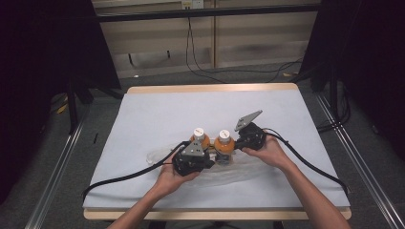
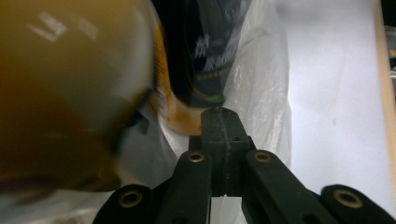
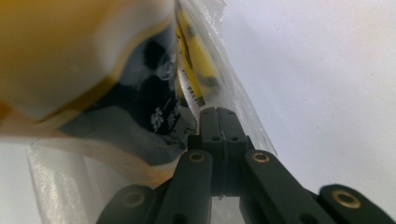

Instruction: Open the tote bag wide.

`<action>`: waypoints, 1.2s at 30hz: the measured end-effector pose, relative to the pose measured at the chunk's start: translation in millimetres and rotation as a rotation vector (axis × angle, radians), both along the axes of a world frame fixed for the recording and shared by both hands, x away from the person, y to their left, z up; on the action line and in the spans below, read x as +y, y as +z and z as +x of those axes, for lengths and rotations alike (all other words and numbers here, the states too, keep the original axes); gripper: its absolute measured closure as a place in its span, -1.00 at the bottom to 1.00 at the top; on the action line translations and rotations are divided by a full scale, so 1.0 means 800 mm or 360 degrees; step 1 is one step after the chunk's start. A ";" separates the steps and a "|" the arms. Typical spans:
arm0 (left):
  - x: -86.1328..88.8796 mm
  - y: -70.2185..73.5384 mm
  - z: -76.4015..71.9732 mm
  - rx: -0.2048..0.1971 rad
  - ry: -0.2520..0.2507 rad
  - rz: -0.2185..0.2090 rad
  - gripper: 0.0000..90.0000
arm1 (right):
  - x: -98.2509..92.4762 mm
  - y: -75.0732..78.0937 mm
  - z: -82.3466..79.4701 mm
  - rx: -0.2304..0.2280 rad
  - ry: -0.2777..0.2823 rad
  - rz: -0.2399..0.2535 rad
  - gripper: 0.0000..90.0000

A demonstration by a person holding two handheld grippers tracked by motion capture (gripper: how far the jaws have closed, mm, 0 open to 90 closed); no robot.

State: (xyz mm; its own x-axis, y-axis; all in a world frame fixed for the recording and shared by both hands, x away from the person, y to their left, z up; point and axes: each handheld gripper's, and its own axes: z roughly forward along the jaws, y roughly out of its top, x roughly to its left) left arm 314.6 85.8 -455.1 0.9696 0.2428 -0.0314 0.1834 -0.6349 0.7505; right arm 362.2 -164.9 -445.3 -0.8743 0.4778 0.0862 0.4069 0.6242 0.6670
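Two orange bottles with white caps stand side by side at mid-table, the left bottle and the right bottle, inside a clear plastic bag. My left gripper sits just left of the pair and my right gripper just right of them. In the left gripper view the jaws are shut, with my left gripper pinching the bag's film beside a blurred orange bottle. In the right gripper view my right gripper is shut on the bag's edge next to a bottle.
A pale sheet covers the wooden table, with bare sheet behind and to both sides of the bottles. A black cable trails off each gripper toward the front corners. Dark stands and floor rails flank the table.
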 end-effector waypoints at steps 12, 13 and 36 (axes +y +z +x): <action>-0.005 -0.014 -0.008 -0.0007 -0.0014 0.0083 1.00 | 0.007 -0.015 0.013 0.0070 -0.0014 0.0023 1.00; -0.006 -0.015 -0.009 -0.0018 -0.0027 0.0106 1.00 | 0.008 -0.017 0.014 0.0085 -0.0019 0.0032 1.00; -0.006 -0.027 -0.021 0.0011 -0.0130 0.0148 1.00 | 0.015 -0.040 0.039 0.0168 -0.0105 0.0024 1.00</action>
State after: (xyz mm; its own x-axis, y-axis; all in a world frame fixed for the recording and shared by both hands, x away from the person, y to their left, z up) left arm 297.6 81.0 -476.4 0.9861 0.1650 -0.0194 0.1331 -0.7149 0.6865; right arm 393.5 -152.7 -477.3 -0.8265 0.5320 0.1838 0.5153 0.5838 0.6275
